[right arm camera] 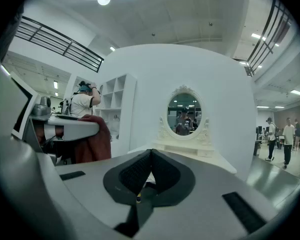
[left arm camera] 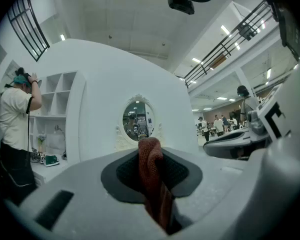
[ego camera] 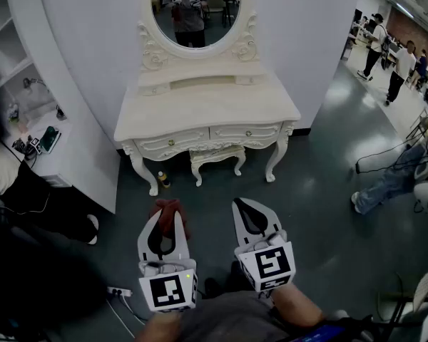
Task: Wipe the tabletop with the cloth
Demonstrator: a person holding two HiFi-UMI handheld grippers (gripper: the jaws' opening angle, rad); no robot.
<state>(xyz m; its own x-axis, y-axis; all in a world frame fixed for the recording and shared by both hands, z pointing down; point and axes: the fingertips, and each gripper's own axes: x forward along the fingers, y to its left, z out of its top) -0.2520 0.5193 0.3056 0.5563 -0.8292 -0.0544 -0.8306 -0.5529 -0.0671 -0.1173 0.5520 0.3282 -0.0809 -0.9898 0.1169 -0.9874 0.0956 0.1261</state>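
Both were held well short of the tabletop [ego camera: 207, 109] ahead: left tongs [ego camera: 168, 216] clamped on the cloth [left arm camera: 151, 169], right tongs [ego camera: 254, 208] closed on nothing.

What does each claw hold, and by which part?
The left claw is shut on the red cloth, pinching a bunched fold with the rest hanging below. The right claw is shut on nothing.

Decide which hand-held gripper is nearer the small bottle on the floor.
Left. The left hand-held gripper, clamping the cloth, has the bottle just ahead of it; the right hand-held gripper lies farther off, to the bottle's right.
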